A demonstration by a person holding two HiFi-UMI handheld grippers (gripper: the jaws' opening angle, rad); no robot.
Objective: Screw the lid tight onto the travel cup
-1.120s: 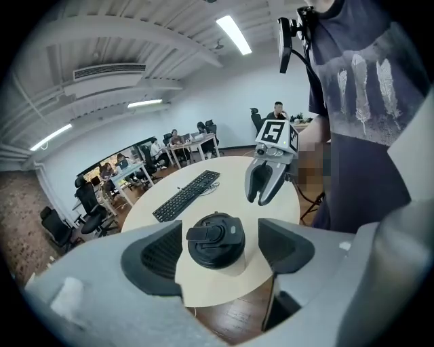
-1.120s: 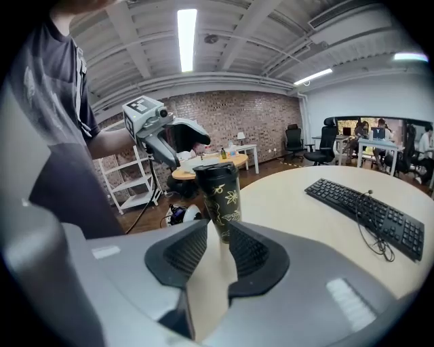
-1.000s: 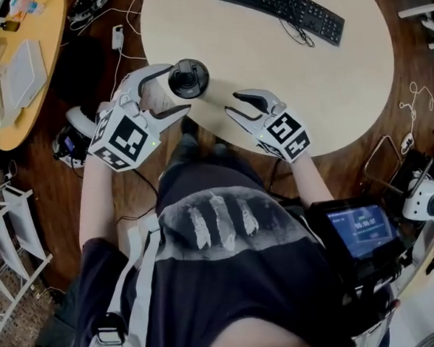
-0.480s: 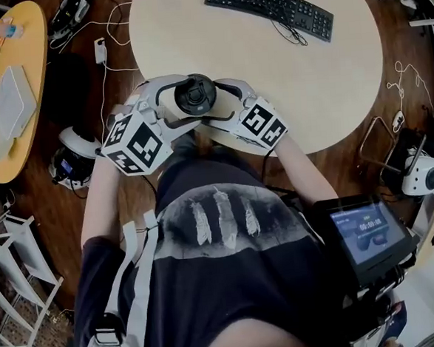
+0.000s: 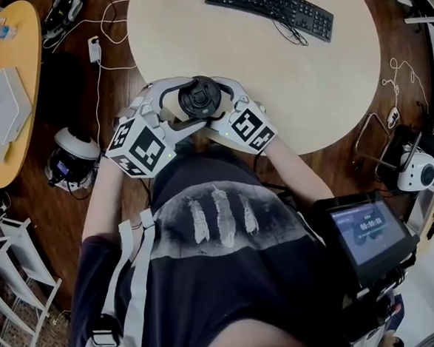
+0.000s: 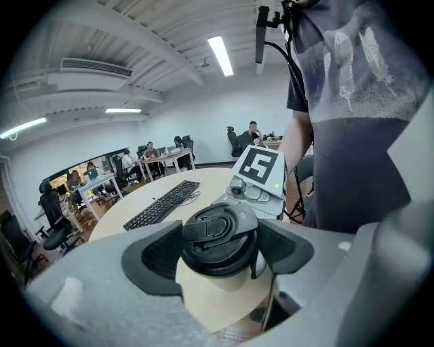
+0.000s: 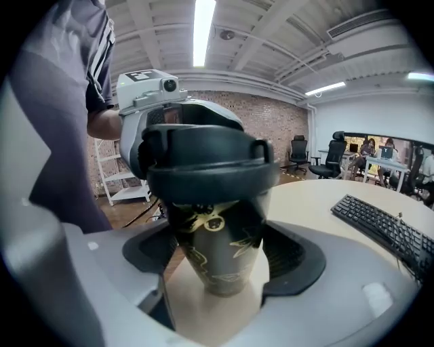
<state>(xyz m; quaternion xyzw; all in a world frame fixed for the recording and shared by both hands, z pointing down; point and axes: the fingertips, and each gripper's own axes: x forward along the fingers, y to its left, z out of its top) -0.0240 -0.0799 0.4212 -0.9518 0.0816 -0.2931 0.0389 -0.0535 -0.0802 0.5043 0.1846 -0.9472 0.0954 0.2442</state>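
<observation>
At the near edge of the round table (image 5: 293,89) the travel cup (image 7: 218,234) stands upright with its black lid (image 5: 200,97) on. From the left, the left gripper (image 6: 220,244) is clamped on the lid, a pad against each side. From the right, the right gripper (image 7: 222,263) straddles the cup's patterned body, jaws opening and pads just clear. A keyboard (image 5: 268,10) lies well beyond.

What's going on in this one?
A person is working on a travel cup that stands at the near edge of a round table, using two handheld grippers. The left gripper is clamped on the black lid. The right gripper straddles the cup's body below the lid. Its jaws are opening and its pads are clear of the cup.
</observation>
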